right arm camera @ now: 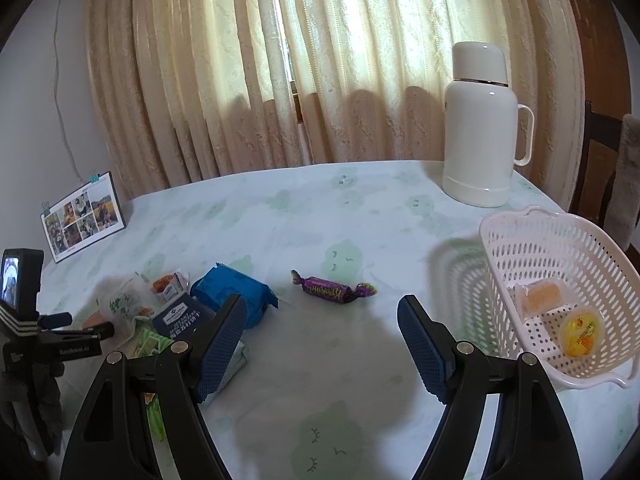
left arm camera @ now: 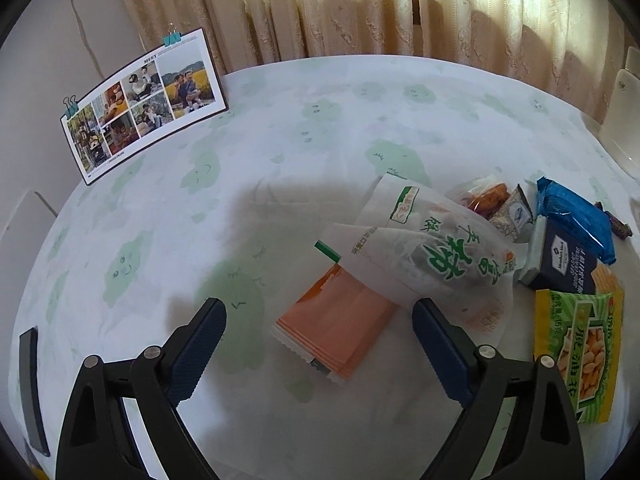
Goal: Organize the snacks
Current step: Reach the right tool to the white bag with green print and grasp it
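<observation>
My left gripper [left arm camera: 320, 306] hangs open over the table. A salmon-orange packet [left arm camera: 336, 332] lies between and just beyond its fingers, untouched. On that packet rests a white bag with green characters [left arm camera: 424, 252]. To the right are a navy box [left arm camera: 568, 260], a blue packet [left arm camera: 576, 216] and a yellow-green nut pack [left arm camera: 580, 340]. My right gripper [right arm camera: 322, 304] is open and empty. A purple wrapped candy [right arm camera: 334, 288] lies just ahead of it. The white basket [right arm camera: 508, 264] at the right holds an orange snack [right arm camera: 540, 294] and a yellow jelly cup [right arm camera: 582, 330].
A white thermos [right arm camera: 480, 128] stands at the back right by the curtain. A clipped photo card [left arm camera: 140, 104] stands at the back left. A dark flat object [left arm camera: 32, 392] lies by the table's left edge. Small wrapped snacks [left arm camera: 492, 200] lie behind the white bag.
</observation>
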### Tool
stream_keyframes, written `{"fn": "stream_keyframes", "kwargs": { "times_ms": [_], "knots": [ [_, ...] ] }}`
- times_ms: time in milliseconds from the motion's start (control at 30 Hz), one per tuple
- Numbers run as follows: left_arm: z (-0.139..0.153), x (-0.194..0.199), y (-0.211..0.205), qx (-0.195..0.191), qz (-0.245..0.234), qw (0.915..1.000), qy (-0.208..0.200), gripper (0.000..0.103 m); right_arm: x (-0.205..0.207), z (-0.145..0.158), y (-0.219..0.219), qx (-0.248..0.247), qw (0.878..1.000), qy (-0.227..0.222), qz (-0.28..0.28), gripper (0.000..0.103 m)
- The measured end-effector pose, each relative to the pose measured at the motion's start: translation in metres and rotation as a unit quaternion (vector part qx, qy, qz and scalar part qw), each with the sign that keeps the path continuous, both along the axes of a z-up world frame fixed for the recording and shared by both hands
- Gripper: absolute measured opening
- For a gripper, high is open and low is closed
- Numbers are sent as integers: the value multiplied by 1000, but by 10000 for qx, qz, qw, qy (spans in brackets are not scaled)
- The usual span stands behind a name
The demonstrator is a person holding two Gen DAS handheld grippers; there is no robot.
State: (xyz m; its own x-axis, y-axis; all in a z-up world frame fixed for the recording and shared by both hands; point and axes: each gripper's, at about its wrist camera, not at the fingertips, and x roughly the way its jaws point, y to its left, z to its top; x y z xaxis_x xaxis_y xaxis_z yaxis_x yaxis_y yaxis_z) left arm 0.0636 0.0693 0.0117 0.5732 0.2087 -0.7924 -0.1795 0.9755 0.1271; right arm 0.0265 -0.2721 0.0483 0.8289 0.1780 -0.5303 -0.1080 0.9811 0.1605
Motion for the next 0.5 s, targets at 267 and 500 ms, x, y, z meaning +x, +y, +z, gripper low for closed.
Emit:
{"fn": "stream_keyframes", "kwargs": {
  "times_ms": [267, 500],
  "knots": [
    [9, -1, 13, -14, 38, 9999, -129, 93, -1, -2, 6, 135, 9994, 54, 326, 78],
    [12, -7, 29, -389, 27, 9991, -179, 93, 9, -17, 28, 228, 9922, 422, 1148, 78]
  ]
}}
